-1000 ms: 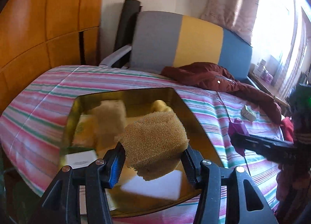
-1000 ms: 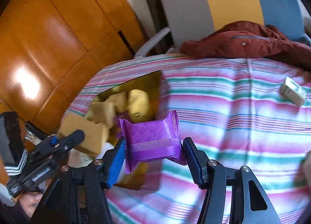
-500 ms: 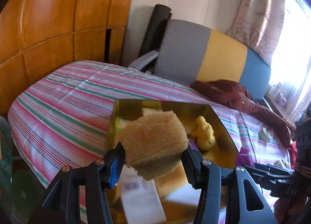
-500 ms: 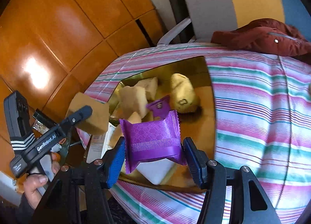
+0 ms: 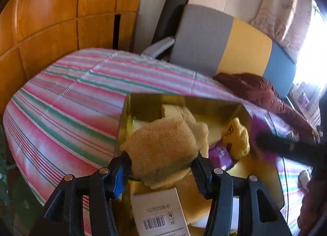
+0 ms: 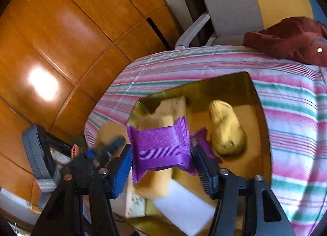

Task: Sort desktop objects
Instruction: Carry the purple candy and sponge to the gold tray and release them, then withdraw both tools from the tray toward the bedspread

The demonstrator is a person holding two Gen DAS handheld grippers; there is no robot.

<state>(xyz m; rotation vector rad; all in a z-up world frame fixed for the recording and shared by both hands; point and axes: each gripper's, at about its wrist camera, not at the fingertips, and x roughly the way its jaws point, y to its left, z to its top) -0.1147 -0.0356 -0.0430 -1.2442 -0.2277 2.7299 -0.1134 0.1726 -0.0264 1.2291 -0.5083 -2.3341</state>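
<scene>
My left gripper (image 5: 161, 166) holds a tan sponge (image 5: 161, 148) over the near left corner of the open gold box (image 5: 204, 101). Its jaws are opening, and the pads still touch the sponge's sides. My right gripper (image 6: 161, 160) holds a purple packet (image 6: 161, 146) above the same gold box (image 6: 259, 101). These jaws are opening too, with both pads still against the wrapper. Inside the box lie a yellow plush toy (image 6: 226, 129), pale sponges (image 5: 184, 115), another purple packet (image 5: 220, 154), a white block (image 6: 184, 209) and a barcoded white carton (image 5: 159, 213).
The box rests on a table with a pink, green and white striped cloth (image 5: 71, 103). A maroon jacket (image 6: 290, 37) lies at the far edge, in front of a grey, yellow and blue chair (image 5: 224, 45). Wooden wall panels (image 6: 71, 31) stand to the left.
Both grippers have moved left over the gold box, each still carrying its object. The left one has also sunk closer to the box. Both pairs of jaws stand a little wider.
</scene>
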